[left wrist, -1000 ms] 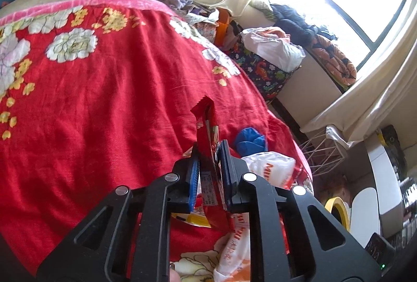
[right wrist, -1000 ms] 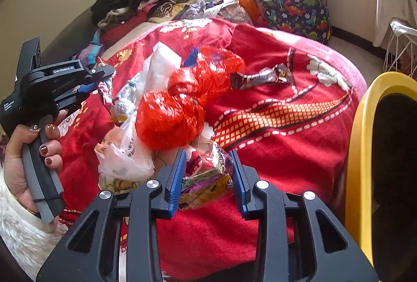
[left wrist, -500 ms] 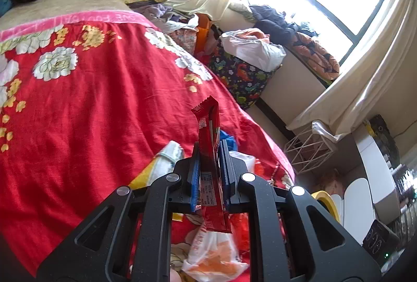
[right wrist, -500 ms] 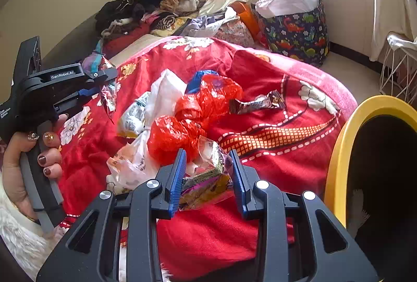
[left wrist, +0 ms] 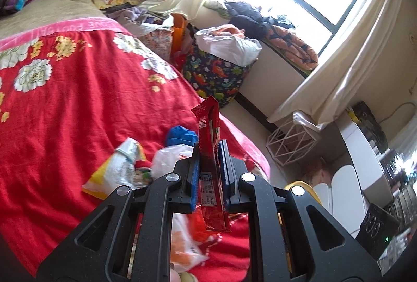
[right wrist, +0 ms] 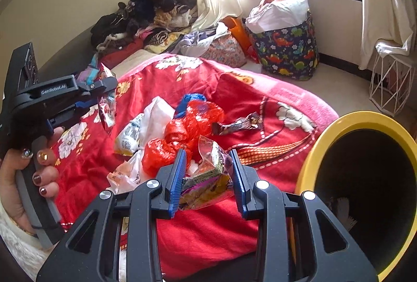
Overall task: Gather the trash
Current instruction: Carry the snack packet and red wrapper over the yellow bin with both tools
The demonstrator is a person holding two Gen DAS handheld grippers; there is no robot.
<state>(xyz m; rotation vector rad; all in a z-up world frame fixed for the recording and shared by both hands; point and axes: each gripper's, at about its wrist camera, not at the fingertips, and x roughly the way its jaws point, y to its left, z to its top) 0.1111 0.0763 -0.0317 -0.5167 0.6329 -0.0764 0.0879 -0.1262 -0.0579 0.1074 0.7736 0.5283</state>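
Note:
My left gripper (left wrist: 209,149) is shut on a red snack wrapper (left wrist: 209,141) that stands upright between its pads, above the bed. It also shows at the left of the right wrist view (right wrist: 104,97), held in a hand, with the wrapper (right wrist: 107,110) hanging from it. My right gripper (right wrist: 207,159) is shut on a crumpled yellow and purple wrapper (right wrist: 208,175), held above the red blanket (right wrist: 208,227). A yellow-rimmed bin (right wrist: 359,120) stands open to its right. More trash lies on the bed: red plastic bags (right wrist: 182,136), white bags (right wrist: 153,118), a dark bar wrapper (right wrist: 237,124).
A dinosaur-print fabric bin (right wrist: 289,50) with a white bag stands on the floor by the window. A white wire basket (right wrist: 388,81) stands at right. Clothes (right wrist: 146,13) are piled at the head of the bed. A yellow and white bag (left wrist: 114,170) lies on the blanket.
Both grippers have risen and drawn back from the bed, each keeping its wrapper. The yellow-rimmed bin has come further into the right wrist view.

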